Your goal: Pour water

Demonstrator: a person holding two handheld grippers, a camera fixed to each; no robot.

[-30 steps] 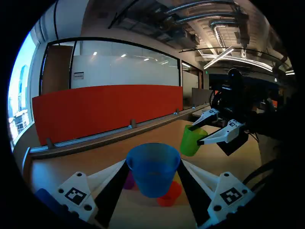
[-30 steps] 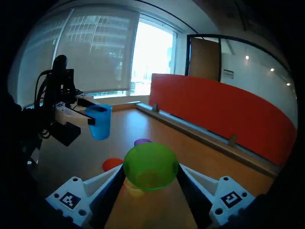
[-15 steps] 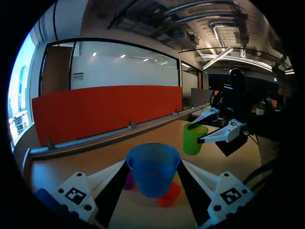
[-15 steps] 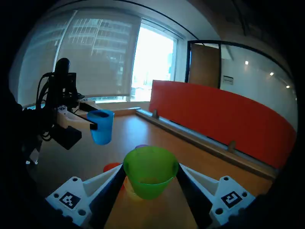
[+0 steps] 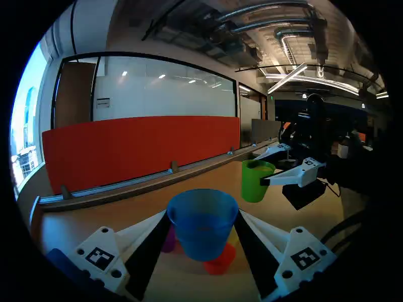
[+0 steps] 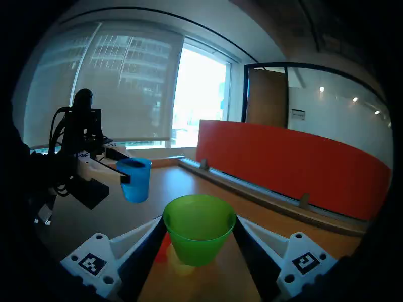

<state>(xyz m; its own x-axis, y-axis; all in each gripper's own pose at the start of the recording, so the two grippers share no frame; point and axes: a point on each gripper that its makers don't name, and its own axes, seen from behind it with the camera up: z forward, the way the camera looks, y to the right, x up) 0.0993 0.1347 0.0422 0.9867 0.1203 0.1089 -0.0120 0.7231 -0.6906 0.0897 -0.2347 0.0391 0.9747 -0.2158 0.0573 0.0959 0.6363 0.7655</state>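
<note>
The worktop (image 5: 95,214) is bounded along its far edge by a rail (image 5: 151,177) and a red panel (image 5: 141,146). Bare wood lies open between the two grippers. The blue cup (image 5: 202,229) is clamped upright between the fingers of the left gripper (image 5: 202,217). It is held above a purple cup (image 5: 169,239) and a red cup (image 5: 219,262) that stand on the worktop. The green cup (image 6: 199,234) is gripped upright by both fingers of the right gripper (image 6: 199,224), far right of the blue cup and well apart from it. Both grippers are held level and raised off the worktop.
</note>
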